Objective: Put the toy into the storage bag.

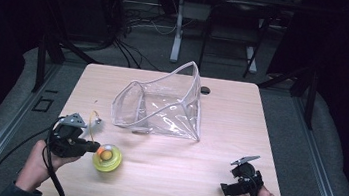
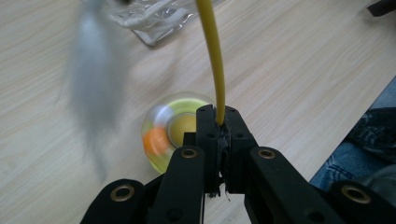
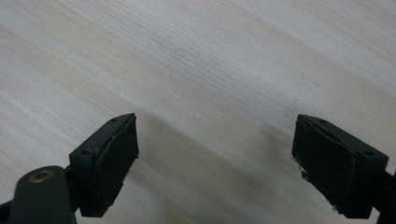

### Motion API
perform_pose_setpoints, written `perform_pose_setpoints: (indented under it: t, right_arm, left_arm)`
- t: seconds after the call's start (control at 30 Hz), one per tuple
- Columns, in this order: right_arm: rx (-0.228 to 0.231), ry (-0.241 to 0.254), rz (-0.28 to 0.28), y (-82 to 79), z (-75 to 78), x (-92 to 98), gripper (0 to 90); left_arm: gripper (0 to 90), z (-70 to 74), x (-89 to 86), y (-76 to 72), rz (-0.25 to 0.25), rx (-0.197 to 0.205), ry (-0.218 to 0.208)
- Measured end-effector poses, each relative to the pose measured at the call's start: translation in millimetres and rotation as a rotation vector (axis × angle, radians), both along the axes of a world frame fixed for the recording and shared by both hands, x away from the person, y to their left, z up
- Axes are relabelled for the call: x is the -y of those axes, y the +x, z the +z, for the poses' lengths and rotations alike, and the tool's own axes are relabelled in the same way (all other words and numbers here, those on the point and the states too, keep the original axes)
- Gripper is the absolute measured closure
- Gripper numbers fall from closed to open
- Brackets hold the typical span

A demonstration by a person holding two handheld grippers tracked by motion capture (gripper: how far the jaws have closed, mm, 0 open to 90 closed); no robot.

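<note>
My left gripper (image 1: pixel 90 146) is shut on a thin yellow rod (image 2: pixel 214 56) that rises from between its jaws. A grey feathery piece (image 2: pixel 92 79), blurred, hangs at the rod's far end (image 1: pixel 96 120). Just beyond the jaws, a round yellow-green disc toy (image 1: pixel 107 158) with an orange ball in it lies flat on the table. The disc (image 2: pixel 169 129) shows right behind the closed fingertips in the left gripper view. My right gripper (image 1: pixel 232 185) hovers near the table's front right, open, its two pads (image 3: pixel 112 158) wide apart over bare wood.
A clear plastic zip pouch (image 1: pixel 164 104) stands open in the middle of the light wooden table (image 1: pixel 216 148); its corner (image 2: pixel 149 18) lies past the disc. A small dark hole (image 1: pixel 205 90) sits behind the pouch. Dark frames and cables surround the table.
</note>
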State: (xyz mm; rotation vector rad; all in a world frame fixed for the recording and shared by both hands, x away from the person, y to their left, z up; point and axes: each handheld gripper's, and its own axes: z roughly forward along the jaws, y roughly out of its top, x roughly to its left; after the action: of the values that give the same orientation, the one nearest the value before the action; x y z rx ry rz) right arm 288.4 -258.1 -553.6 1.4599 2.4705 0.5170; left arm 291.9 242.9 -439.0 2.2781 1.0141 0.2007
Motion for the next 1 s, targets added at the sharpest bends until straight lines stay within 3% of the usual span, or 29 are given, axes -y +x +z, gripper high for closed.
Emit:
perform_pose_setpoints:
  t: [0.27,0.53,0.7,0.9,0.97,1.0]
  right_arm:
    - [0.0,-0.001,-0.01,1.6,-3.2,1.3,8.4]
    - [0.026,0.06,-0.031,5.4,-10.3,8.6,1.9]
    - [0.026,0.056,-0.036,7.0,-14.8,8.0,0.0]
    - [0.073,0.07,-0.029,6.7,-18.3,8.1,0.0]
    - [0.109,0.084,-0.05,5.8,-20.3,8.9,0.0]
    - [0.151,0.105,-0.051,5.1,-23.1,9.7,0.0]
  left_arm:
    - [87.9,1.8,-0.4,-0.4,-0.004,0.007,0.006]
    - [88.0,6.6,-4.8,-1.7,0.004,0.013,0.0]
    - [88.0,8.5,-6.3,-2.2,0.002,0.014,0.005]
    - [88.0,11.5,-7.7,-3.4,-0.009,0.014,0.008]
    - [88.0,12.7,-7.9,-3.4,-0.013,0.015,0.01]
    - [88.0,13.2,-7.7,-3.5,-0.012,0.014,0.01]
